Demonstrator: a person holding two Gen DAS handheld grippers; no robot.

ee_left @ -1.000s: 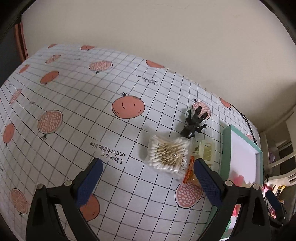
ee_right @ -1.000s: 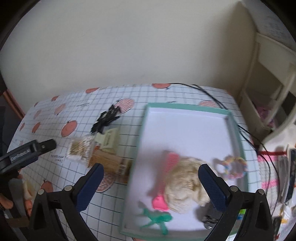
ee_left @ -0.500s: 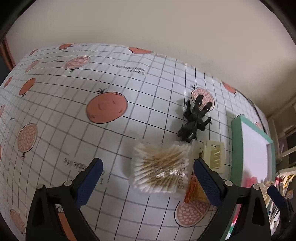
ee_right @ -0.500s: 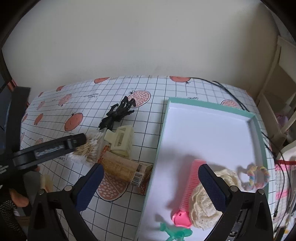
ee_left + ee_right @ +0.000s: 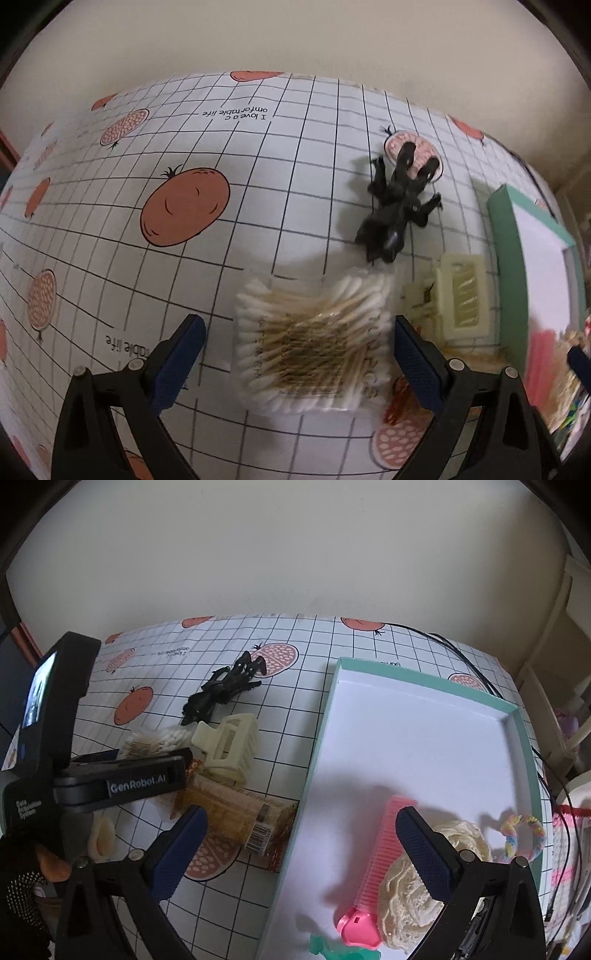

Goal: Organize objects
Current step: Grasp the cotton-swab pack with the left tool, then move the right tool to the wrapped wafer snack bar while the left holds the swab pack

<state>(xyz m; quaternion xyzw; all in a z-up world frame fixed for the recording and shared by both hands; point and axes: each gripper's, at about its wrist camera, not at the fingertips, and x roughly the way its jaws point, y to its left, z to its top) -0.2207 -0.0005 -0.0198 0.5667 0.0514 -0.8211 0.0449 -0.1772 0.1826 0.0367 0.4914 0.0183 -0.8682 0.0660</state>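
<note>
The table [image 5: 295, 657], under a grid cloth printed with orange fruit, carries everything; at 3 o'clock in the right wrist view sits the teal-rimmed tray [image 5: 521, 738], already holding a cream lace bundle [image 5: 413, 893], a pink comb [image 5: 384, 853], a pastel ring [image 5: 524, 834] and a green piece at its near edge. Left of the tray lies the unsorted cluster: a clear pack of sticks with a barcode [image 5: 236, 812], a cream claw clip [image 5: 229, 749], a black claw clip [image 5: 399, 206] at 1 o'clock in the left view, and the bag of cotton swabs [image 5: 314, 339]. The left gripper [image 5: 295, 350] hangs over that bag with its fingers spread wide on either side, gripping nothing. The right gripper [image 5: 303, 845] hovers above the tray's left rim, fingers likewise released and empty. My guess is the swabs are the next pick. The risks: the slick, soft bag could squash and slide out of a pinch, and the right-hand finger [image 5: 413, 354] sits just beside the cream clip and stick pack, so closing may snag or shove them.
</note>
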